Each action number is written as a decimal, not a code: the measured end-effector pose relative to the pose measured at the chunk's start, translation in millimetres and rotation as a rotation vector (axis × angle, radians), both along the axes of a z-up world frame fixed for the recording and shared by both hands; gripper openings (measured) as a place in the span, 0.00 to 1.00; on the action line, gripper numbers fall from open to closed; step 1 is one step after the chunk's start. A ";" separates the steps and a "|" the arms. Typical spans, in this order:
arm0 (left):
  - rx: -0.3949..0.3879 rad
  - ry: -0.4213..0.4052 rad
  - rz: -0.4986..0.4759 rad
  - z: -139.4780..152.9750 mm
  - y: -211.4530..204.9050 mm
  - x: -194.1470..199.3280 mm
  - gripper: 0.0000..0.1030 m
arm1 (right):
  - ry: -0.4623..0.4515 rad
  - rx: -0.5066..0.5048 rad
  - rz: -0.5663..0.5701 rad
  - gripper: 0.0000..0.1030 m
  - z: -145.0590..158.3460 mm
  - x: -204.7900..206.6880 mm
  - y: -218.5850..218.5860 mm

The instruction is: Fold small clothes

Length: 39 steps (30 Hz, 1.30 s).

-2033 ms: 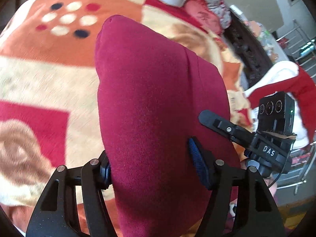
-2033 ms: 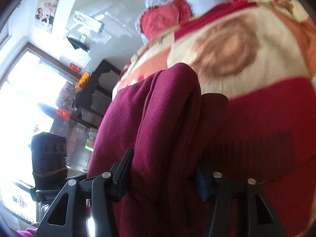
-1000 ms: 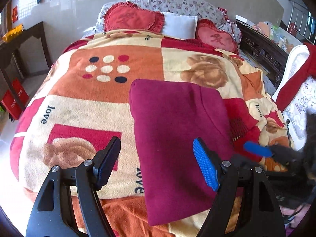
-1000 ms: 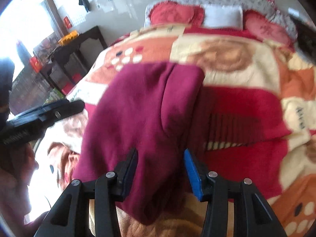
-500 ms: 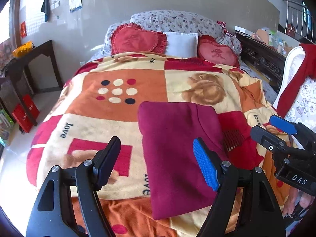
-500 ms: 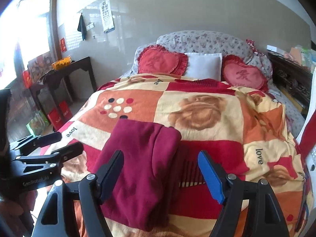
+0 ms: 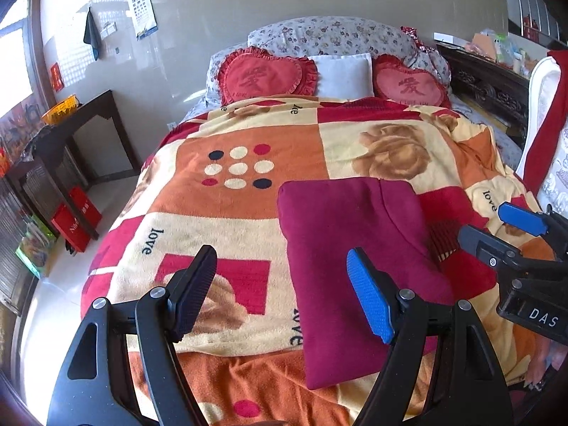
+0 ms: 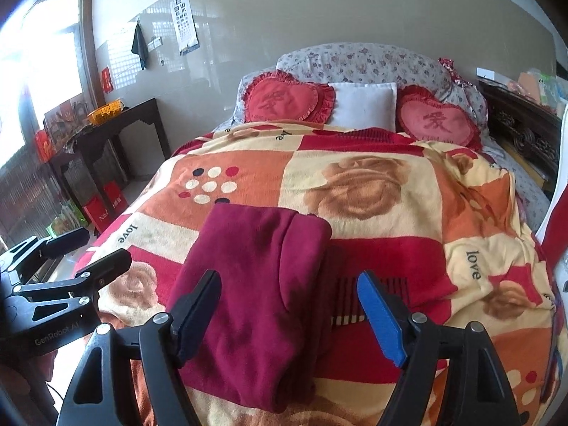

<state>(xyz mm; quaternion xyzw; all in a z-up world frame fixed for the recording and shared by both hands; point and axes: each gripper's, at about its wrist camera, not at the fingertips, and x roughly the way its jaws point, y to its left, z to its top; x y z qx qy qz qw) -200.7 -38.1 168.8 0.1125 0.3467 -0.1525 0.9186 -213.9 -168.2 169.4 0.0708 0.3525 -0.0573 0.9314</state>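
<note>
**Garment folded, both tools free**

The left tool [image 7: 280, 289] is spread apart, empty. The maroon garment [image 7: 358, 259] lies as a neat folded rectangle on the bed's blanket [image 7: 227, 191]. The right tool [image 8: 289, 310] gapes too; folding looks finished.

The left gripper [image 7: 282, 289] fills the lower part of its own wrist view, jaws spread wide with nothing between them: the black finger [image 7: 193, 287] sits lower left of centre, the blue-padded finger [image 7: 369, 301] lower right. At the right edge of that frame the right gripper [image 7: 504, 227] shows from the side, its fingers parted. In the right wrist view the right gripper [image 8: 289, 310] likewise stands agape and empty along the bottom, while the left gripper [image 8: 85, 252] juts in at the left edge, fingers apart.
</note>
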 end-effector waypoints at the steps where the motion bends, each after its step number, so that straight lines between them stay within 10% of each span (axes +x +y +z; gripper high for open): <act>1: -0.004 0.005 0.000 -1.2 0.2 0.9 0.74 | 0.002 -0.001 0.000 0.75 -0.8 0.3 0.0; 39: -0.104 0.111 -0.010 -26.3 2.8 66.4 0.74 | 0.227 -0.013 -0.032 0.75 -27.5 63.2 -4.6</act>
